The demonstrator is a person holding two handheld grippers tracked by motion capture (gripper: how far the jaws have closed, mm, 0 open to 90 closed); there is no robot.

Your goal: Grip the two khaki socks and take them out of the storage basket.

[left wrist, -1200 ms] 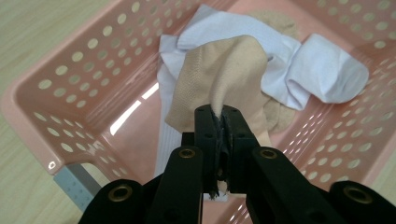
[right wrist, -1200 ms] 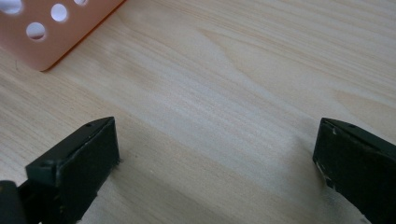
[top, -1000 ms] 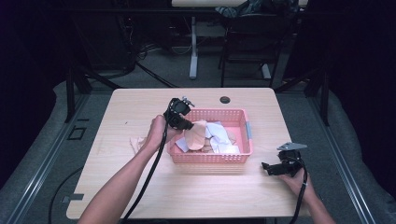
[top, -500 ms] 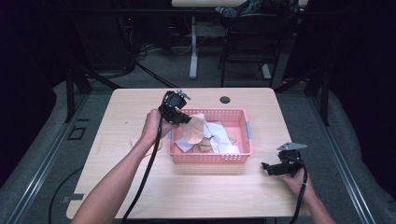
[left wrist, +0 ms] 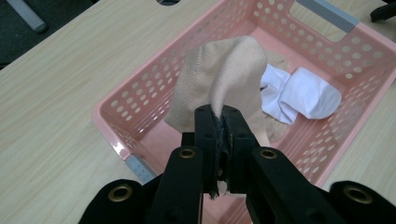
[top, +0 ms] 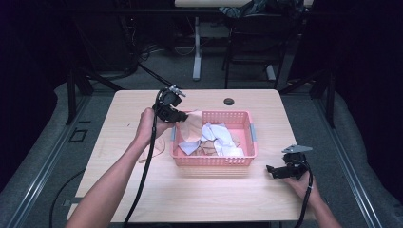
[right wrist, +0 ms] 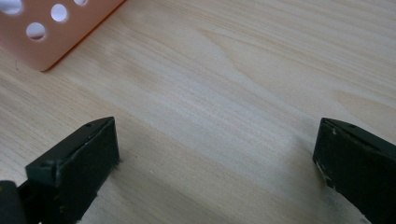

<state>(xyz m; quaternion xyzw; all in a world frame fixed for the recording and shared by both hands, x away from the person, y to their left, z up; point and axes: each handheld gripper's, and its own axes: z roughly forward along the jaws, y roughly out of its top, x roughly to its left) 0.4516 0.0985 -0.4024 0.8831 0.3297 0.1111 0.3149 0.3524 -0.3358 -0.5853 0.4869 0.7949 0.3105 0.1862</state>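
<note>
Sock [top: 153,149], beige, lies flat on the tabletop near the left edge, just left of the basket [top: 213,160]; probably set out there as sorted, though the person's forearm hides part of it. Left gripper [top: 181,116] sits above the basket's left wall with jaws clamped tight on a second beige sock [top: 191,131]. Pinch is on one end of it, so the rest hangs free down into the basket's left end, clear of the other pieces; looks like a lift-out, next stop likely the tabletop beside the first. In the left gripper view this sock [left wrist: 224,79] shows a ribbed knit band along one edge, smoother knit elsewhere, folded over itself, soft and limp, so it will swing and drape.

Basket is pink plastic with round holes and grey handle tabs, at the tabletop's middle. Inside: a white sock [left wrist: 301,93] bunched toward the right, more beige and white ones around it [top: 219,141], loosely heaped.

Right gripper [top: 272,171] rests low near the tabletop's front right corner, just right of the basket and apart from it. Its jaws stand wide with nothing between them, just bare wood [right wrist: 224,93]; parked out of the way while the left does the lift.
</note>
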